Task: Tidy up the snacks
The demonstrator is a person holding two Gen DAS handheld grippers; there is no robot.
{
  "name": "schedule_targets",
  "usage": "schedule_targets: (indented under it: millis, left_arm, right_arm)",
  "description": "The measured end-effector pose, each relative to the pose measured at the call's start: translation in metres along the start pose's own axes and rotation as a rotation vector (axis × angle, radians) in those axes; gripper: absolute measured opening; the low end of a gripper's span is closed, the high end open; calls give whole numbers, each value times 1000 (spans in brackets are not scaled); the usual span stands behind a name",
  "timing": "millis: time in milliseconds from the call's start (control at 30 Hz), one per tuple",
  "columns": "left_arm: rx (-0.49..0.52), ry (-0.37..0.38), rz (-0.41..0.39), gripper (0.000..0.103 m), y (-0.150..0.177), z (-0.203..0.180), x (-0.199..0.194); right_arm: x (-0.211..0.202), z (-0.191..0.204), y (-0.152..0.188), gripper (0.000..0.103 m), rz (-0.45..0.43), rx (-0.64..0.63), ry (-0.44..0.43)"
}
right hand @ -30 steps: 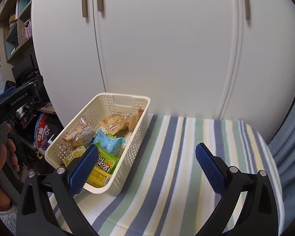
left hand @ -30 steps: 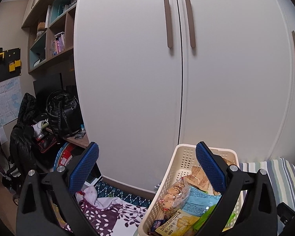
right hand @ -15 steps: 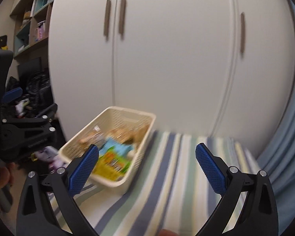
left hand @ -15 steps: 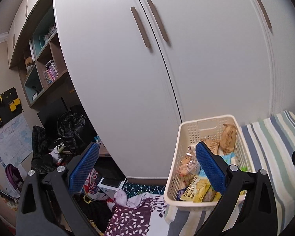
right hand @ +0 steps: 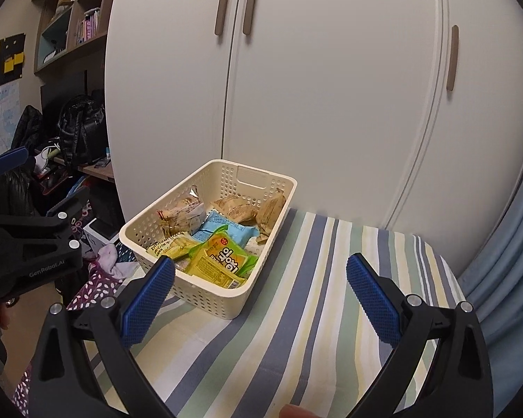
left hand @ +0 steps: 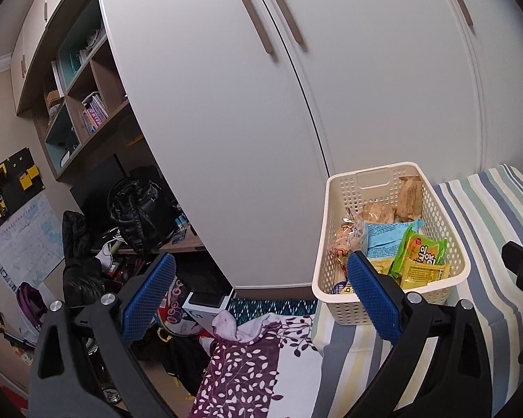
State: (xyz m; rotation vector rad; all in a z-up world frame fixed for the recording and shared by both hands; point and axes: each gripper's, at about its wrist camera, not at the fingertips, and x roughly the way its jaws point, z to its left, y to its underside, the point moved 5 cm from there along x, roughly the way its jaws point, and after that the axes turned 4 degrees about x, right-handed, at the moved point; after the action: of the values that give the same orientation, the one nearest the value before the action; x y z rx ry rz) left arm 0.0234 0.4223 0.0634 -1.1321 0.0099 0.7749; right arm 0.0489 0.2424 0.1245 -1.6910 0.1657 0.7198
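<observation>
Hanging wide apart and holding nothing, the blue pads of the right gripper (right hand: 259, 294) frame the striped cover (right hand: 317, 296) just below them, with a fingertip of the person showing at the bottom edge of that view. The left gripper (left hand: 261, 301) is likewise spread wide and empty, off to the left of the bed; its right pad overlaps the near corner of the basket (left hand: 449, 230) in its own view, but whether it touches the rim I cannot tell.

A second ago the left camera sat close over the basket and looked mostly at the doors; it has since swung and tilted, so the whole basket now shows from its left side. The right view, blurred half a second ago, has settled into a sharp look down the bed, with the basket higher and more central than before.

Inside the basket the packets lie loosely piled: a green and yellow packet (right hand: 223, 259) nearest, a light blue packet (right hand: 226, 231) behind it, and brown wrapped buns (right hand: 240, 209) at the far end. The basket itself sits at the left edge of the cover, close to the white wardrobe (right hand: 331, 104).

My reading is that both tools have drawn back with everything in the basket, so the sorting looks about finished.
</observation>
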Motion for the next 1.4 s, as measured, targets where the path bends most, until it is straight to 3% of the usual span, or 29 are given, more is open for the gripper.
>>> schedule_targets:
  millis: [633, 1400]
  left_arm:
    - [49, 59, 68, 100, 23, -23, 19]
    - [61, 82, 104, 100, 34, -34, 29]
  right_arm:
    - [24, -2, 18, 98, 86, -11, 25]
    - [37, 4, 27, 98, 113, -35, 41]
